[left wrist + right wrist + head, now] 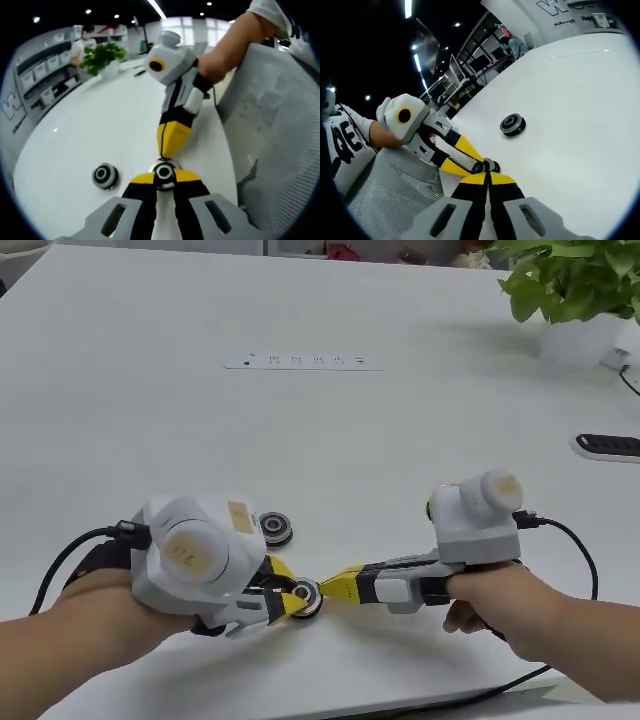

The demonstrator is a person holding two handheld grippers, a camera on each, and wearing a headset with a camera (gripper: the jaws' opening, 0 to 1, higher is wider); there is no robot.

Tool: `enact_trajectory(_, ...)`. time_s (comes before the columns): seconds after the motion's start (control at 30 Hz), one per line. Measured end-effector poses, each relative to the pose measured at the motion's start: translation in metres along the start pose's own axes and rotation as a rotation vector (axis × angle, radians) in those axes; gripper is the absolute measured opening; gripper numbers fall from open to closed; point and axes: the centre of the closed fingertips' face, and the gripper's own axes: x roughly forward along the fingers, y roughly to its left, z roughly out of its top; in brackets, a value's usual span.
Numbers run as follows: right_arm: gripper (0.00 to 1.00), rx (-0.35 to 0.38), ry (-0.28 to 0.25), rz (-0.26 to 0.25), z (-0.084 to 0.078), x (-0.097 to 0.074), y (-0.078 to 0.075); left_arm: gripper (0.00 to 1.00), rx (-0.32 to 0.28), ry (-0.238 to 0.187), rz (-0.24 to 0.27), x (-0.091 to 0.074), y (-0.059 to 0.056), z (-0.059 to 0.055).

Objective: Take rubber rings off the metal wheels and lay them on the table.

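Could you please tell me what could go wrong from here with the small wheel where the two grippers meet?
1. The left gripper clamps the wheel just at its yellow tips, so a pull by the right gripper might tug it loose.
2. They work near the front edge of the table; whatever comes free could roll off.
3. The second wheel lies close behind and could get knocked.

An office: a long white table (150, 360) with a socket strip (302, 362), a potted plant (575, 280), a mesh chair (280, 125) and storage shelves (45, 70).
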Motion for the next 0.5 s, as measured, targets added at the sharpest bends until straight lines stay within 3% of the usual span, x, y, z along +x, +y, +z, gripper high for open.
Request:
enact_trajectory(0.23,0.00,0.010,-0.020,0.020,0.0045,0.0011,0.0042,0.12,0.001,0.002,0.001,0.0002,0.0000,0.0001)
enact_trajectory(0.5,0.00,-0.004,-0.008,0.013,0.0030,0.0006,0.0036,0.12,0.003,0.005,0.002,0.0003,-0.0001,-0.0005)
